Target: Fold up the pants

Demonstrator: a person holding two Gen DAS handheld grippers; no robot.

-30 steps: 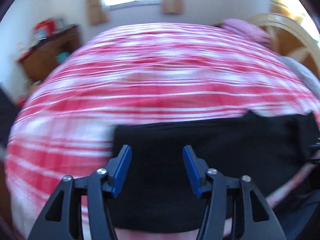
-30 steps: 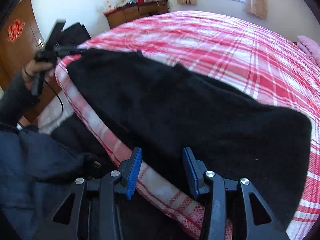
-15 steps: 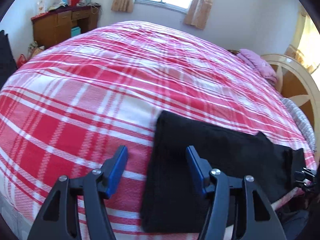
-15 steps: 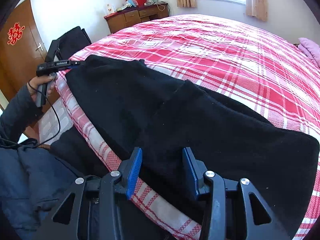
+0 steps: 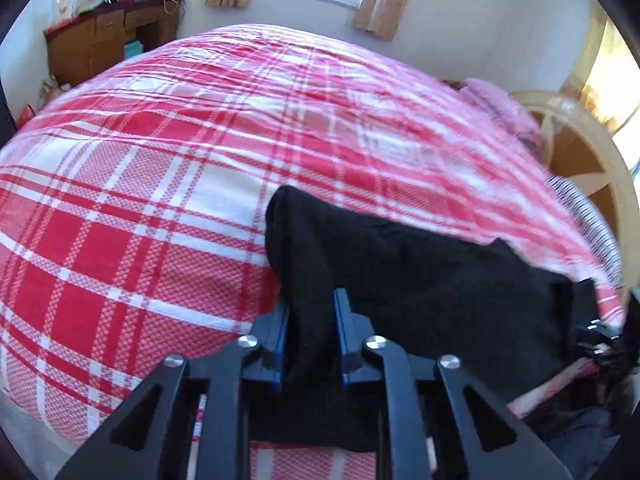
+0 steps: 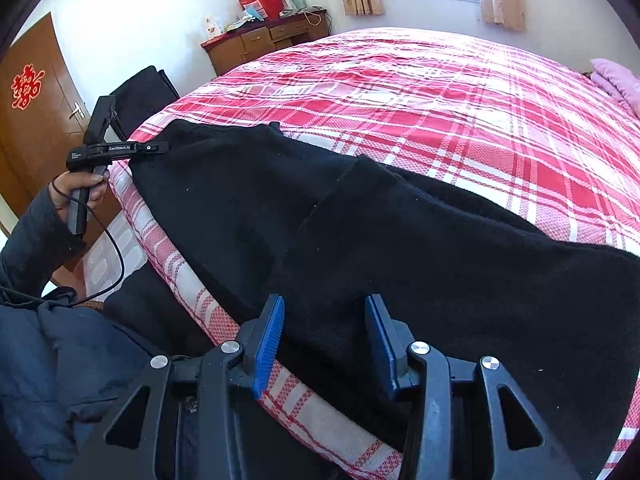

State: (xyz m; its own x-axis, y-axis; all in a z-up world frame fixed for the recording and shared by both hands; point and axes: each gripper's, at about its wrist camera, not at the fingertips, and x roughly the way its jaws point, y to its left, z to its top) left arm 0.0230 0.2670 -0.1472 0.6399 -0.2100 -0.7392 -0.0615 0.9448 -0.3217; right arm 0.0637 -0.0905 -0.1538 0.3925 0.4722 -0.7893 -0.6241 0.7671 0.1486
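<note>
The bed [image 6: 460, 92] fills most of both views under a red and white plaid cover, bulging toward the upper middle of each frame. Across its near edge lie the black pants [image 6: 360, 232], stretched from left to right through the centre of the right wrist view and running from the middle to the right side of the left wrist view. A wooden dresser [image 6: 264, 42] stands against the wall at the upper left. The left gripper [image 5: 310, 320], at the lower centre of its frame, is closing its blue pads on a raised fold at the pants' end, cloth pinched between them. The right gripper [image 6: 324, 332] holds its jaws apart over the pants' near edge, not pressing. A hand [image 6: 80, 188] grips the left tool's handle at far left.
</note>
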